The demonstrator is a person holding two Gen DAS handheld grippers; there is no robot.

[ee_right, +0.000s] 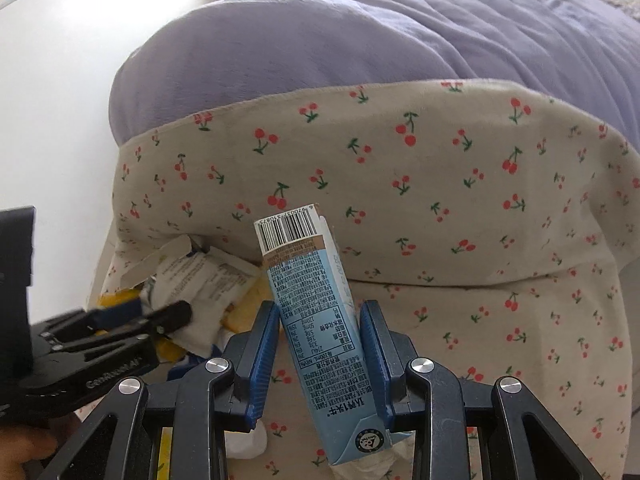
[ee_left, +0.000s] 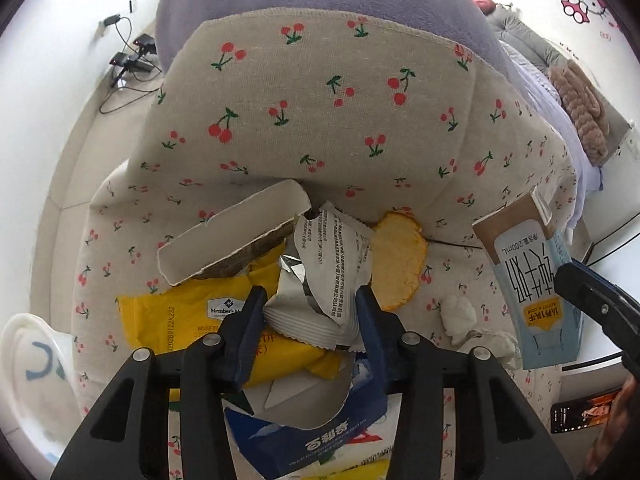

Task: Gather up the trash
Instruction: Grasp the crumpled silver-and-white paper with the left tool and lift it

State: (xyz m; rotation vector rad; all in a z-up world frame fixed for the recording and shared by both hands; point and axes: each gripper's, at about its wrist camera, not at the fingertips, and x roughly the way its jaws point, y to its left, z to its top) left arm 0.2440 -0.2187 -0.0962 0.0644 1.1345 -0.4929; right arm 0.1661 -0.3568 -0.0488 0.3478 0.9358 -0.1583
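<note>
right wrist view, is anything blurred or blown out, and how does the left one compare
Right wrist view: the milk carton in the right tool is sharp, the left tool is smeared with blur, and the upper-left wall is washed out white. Left wrist view: crisp on the white wrapper, with strong fisheye bending at the edges.

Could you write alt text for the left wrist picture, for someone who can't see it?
The left gripper closes on a crumpled white wrapper atop a trash pile on a cherry-print cushion: a yellow packet, torn cardboard, a blue box. At right, a milk carton is held up.
</note>
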